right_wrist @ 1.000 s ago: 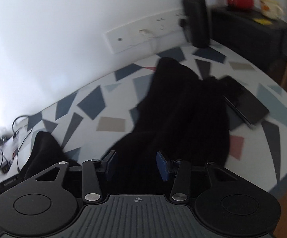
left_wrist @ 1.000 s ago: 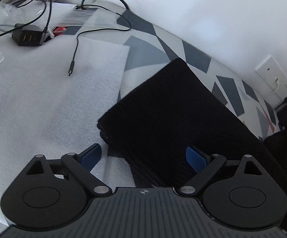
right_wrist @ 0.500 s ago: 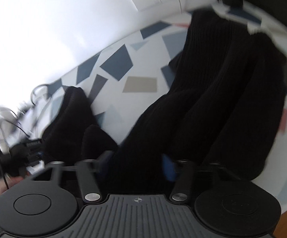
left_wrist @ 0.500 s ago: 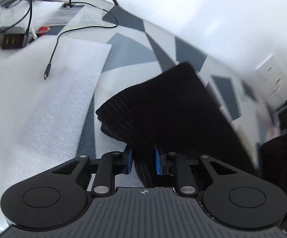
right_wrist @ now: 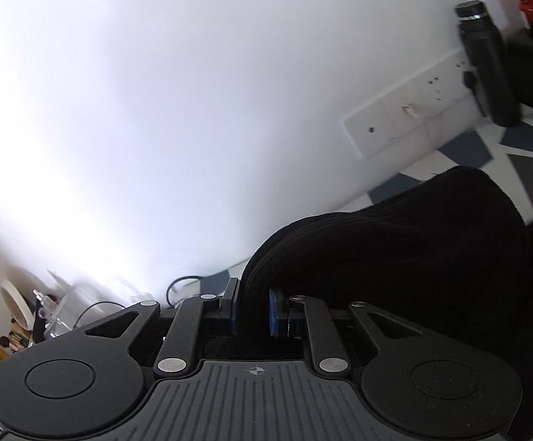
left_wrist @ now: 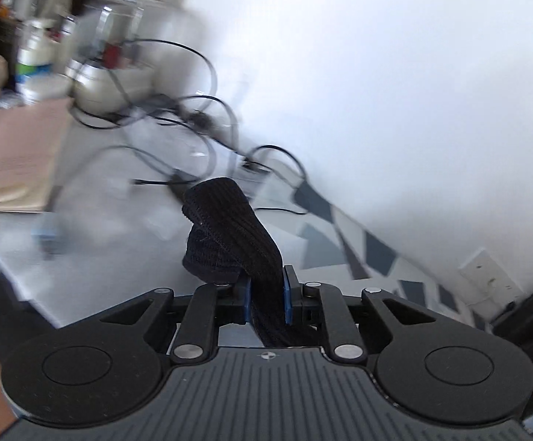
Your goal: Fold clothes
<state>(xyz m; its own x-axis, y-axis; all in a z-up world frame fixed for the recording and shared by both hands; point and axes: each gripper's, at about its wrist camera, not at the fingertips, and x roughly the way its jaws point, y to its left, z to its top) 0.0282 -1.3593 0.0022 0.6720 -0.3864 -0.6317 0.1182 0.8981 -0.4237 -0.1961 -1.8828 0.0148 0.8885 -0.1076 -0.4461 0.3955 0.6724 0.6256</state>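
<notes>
A black ribbed knit garment is pinched between the blue pads of my left gripper. A folded end of it sticks up and forward past the fingers, lifted off the table. In the right wrist view my right gripper is shut on another part of the same black garment. The cloth rises from the jaws and drapes to the right over the patterned tabletop. Most of the garment below both grippers is hidden.
In the left wrist view, black cables, a metal pot, a bottle and a cardboard sheet lie at the table's far left. A wall socket plate and a black flask stand by the white wall.
Both grippers closed on the black garment and lifted it off the table. Both views swung up toward the wall, and the cloth now hangs from the jaws.
</notes>
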